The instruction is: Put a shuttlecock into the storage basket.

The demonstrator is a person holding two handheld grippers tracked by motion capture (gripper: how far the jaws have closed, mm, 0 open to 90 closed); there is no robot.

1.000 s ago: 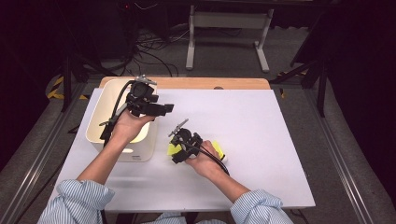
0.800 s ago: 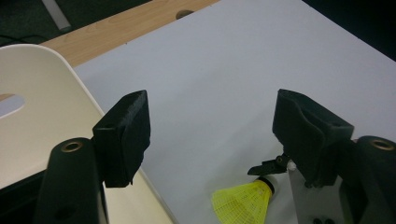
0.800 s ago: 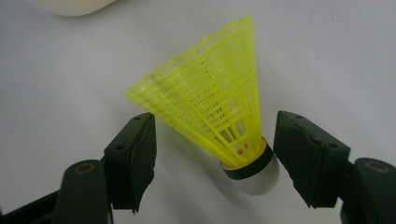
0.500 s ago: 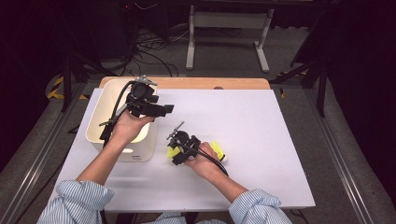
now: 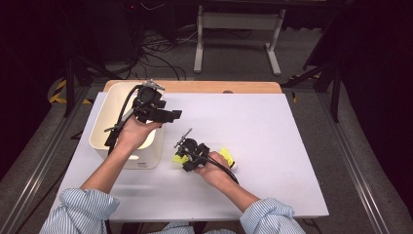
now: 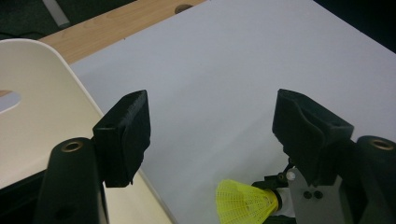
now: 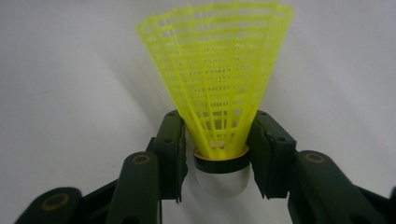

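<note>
Desk point(image 5: 272, 146): white sheet over it. White bin point(image 5: 109, 114) sits at the left edge. Left gripper point(image 5: 168, 115) hangs over the bin's right rim, jaws wide apart, holding nothing. Right gripper point(image 7: 217, 156), near the front middle, has just been closing; its pads now meet the base of a yellow shuttlecock point(image 7: 217, 88). A second shuttlecock point(image 5: 228, 157) lies just beside that hand. Risks: the rounded cork may squirt out of the pads; the flimsy skirt may crush or snag on the bin rim.

second shuttlecock point(image 5: 227, 157) | half hidden by right hand point(image 5: 214, 168)
</note>
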